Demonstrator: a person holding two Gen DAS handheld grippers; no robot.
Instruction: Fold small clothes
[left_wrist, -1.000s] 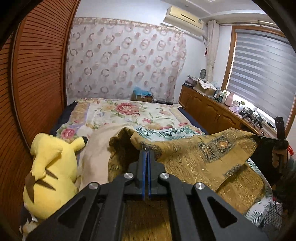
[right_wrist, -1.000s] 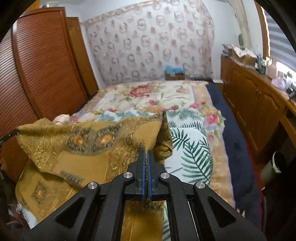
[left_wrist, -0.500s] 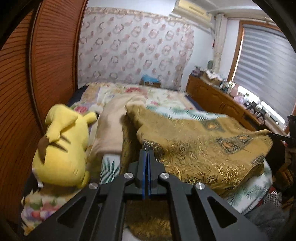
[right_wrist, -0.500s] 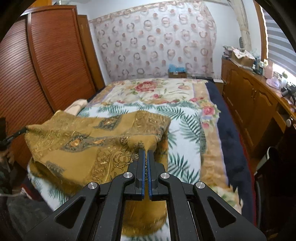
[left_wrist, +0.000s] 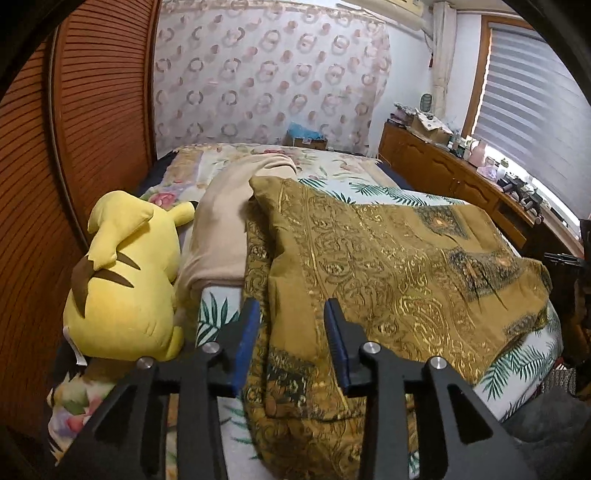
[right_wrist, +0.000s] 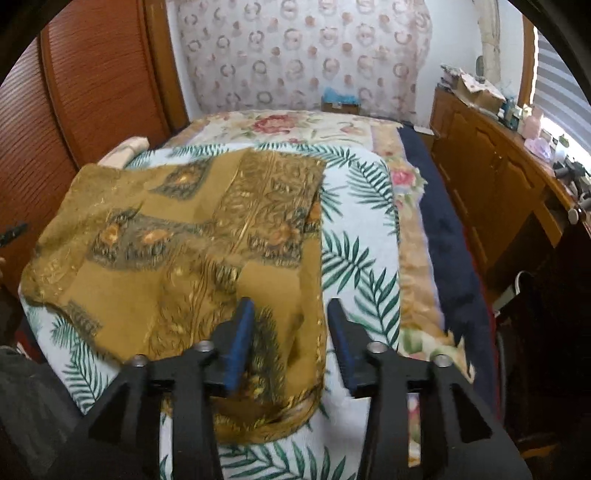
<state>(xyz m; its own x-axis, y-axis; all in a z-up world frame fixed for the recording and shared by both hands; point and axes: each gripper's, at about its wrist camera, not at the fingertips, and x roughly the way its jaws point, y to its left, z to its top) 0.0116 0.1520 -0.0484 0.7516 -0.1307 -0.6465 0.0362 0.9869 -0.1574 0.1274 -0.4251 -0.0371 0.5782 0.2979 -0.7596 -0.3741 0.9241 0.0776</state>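
A mustard-gold patterned garment (left_wrist: 388, 266) lies folded over on the palm-leaf bedspread (left_wrist: 517, 365). My left gripper (left_wrist: 291, 314) hovers over its left near edge, jaws opening, the cloth lying loose between and below the blue pads (left_wrist: 247, 332). In the right wrist view the same garment (right_wrist: 177, 251) spreads left of centre. My right gripper (right_wrist: 290, 314) is above its right near corner, jaws opening, with the cloth edge slack under them and no pad pressing on it.
A yellow plush toy (left_wrist: 125, 280) and a beige folded cloth (left_wrist: 225, 218) lie left of the garment, against the wooden wardrobe (left_wrist: 74, 140). A wooden dresser (right_wrist: 491, 184) with clutter runs along the right. The bed's near edge drops off below the grippers.
Both grippers have gone from shut on the garment to open, letting it go. The garment, held up a second ago, has come down and now lies on the bed.
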